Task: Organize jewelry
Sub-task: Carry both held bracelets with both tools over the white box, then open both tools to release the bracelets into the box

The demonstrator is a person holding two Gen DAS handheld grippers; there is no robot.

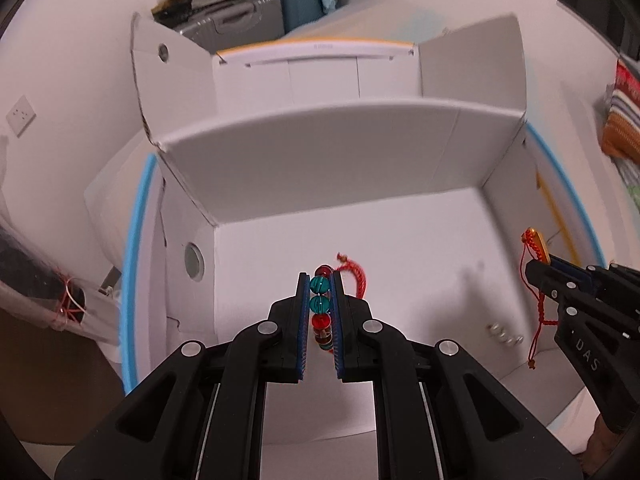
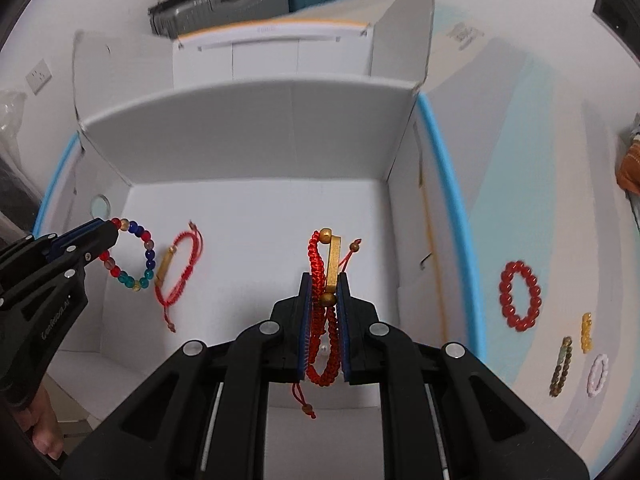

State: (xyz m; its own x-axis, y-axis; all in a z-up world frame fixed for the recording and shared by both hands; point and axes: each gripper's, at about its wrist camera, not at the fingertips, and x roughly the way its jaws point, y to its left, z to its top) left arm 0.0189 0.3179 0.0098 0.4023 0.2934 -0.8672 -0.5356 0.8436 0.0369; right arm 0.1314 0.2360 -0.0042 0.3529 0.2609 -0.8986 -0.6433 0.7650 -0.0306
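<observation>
An open white cardboard box stands in front of both grippers. My left gripper is shut on a bracelet of teal, red and blue beads and holds it over the box floor. My right gripper is shut on a red braided cord bracelet with a gold bar above the box. A second red cord bracelet with a gold bar lies on the box floor.
On the table right of the box lie a red bead bracelet, a yellow one, a brown one and a white one. Small pearls lie in the box. Suitcases stand behind.
</observation>
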